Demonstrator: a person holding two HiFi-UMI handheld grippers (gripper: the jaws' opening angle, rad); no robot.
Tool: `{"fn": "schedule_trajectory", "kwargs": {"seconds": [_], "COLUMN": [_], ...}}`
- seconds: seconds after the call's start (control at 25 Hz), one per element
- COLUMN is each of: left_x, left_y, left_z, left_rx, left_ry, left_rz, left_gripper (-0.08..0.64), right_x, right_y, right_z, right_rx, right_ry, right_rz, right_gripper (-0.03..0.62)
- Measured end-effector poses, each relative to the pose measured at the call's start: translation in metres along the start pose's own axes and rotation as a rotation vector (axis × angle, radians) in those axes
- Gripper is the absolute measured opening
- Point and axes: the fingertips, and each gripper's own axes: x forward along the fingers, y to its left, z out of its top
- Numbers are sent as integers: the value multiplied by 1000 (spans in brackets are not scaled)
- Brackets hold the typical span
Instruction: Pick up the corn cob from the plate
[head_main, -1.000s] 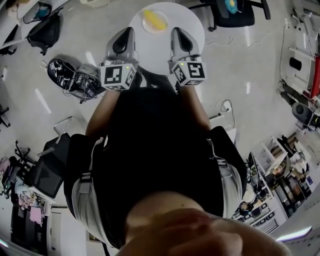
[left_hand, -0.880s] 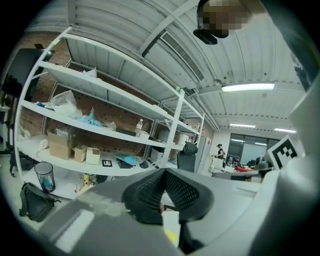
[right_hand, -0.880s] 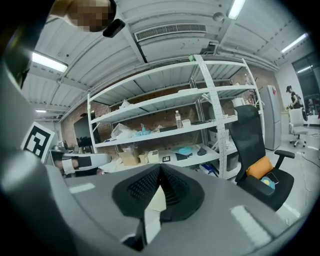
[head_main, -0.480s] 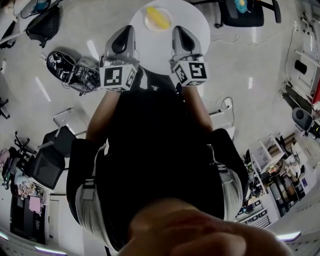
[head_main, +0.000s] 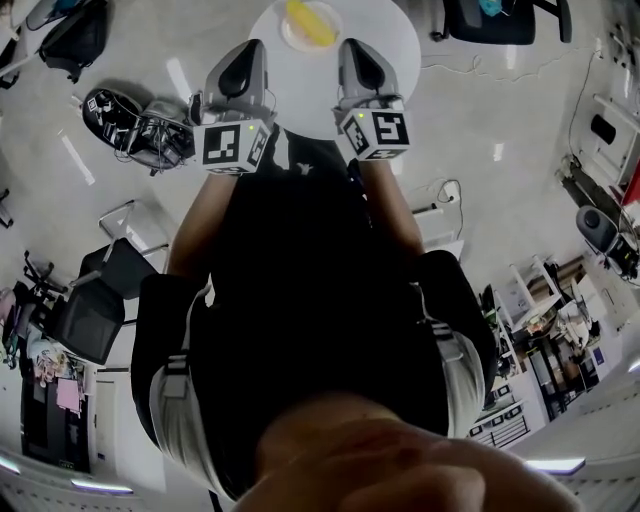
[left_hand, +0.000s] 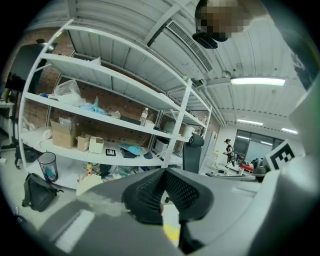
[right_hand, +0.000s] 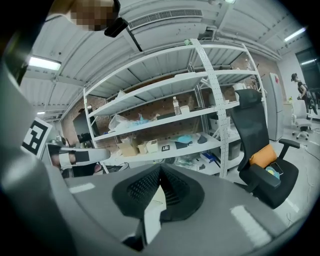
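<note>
**Both grippers clenched and empty, short of the plate on the round table**

In the head view, a round white table (head_main: 392, 62) stands on pale glossy floor (head_main: 500, 110) at 12 o'clock from the person. A white plate (head_main: 288, 38) sits toward the table's 11 o'clock side, and the yellow corn cob (head_main: 310, 20) lies on it, untouched.

The left gripper (head_main: 248, 52) and right gripper (head_main: 353, 50) point at the table side by side, with the plate between and beyond their tips. Each gripper's jaws are pressed together with nothing between them.

Dark bags (head_main: 75, 35) lie on the floor at 10 o'clock. At 1 o'clock is a black office chair (head_main: 500, 22). The gripper views show white shelving (right_hand: 200, 115) against a brick wall, carrying boxes and a bottle, under strip lights (left_hand: 257, 81).
</note>
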Motion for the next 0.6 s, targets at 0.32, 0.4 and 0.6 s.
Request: {"fn": "schedule_trajectory", "kwargs": {"seconds": [0.32, 0.4, 0.6], "left_x": [18, 23, 34], "left_y": [8, 10, 16], "left_z": [-17, -21, -32], "left_rx": [-14, -23, -41], "left_ry": [23, 29, 48], "left_rz": [23, 29, 37], "left_gripper": [6, 6, 6], "right_x": [22, 29, 45], "right_y": [-9, -13, -21], "right_z": [-29, -37, -60], "right_rx": [-4, -5, -9], "right_ry": [70, 93, 149], "right_rz": [21, 27, 31], "right_gripper": [11, 30, 54]}}
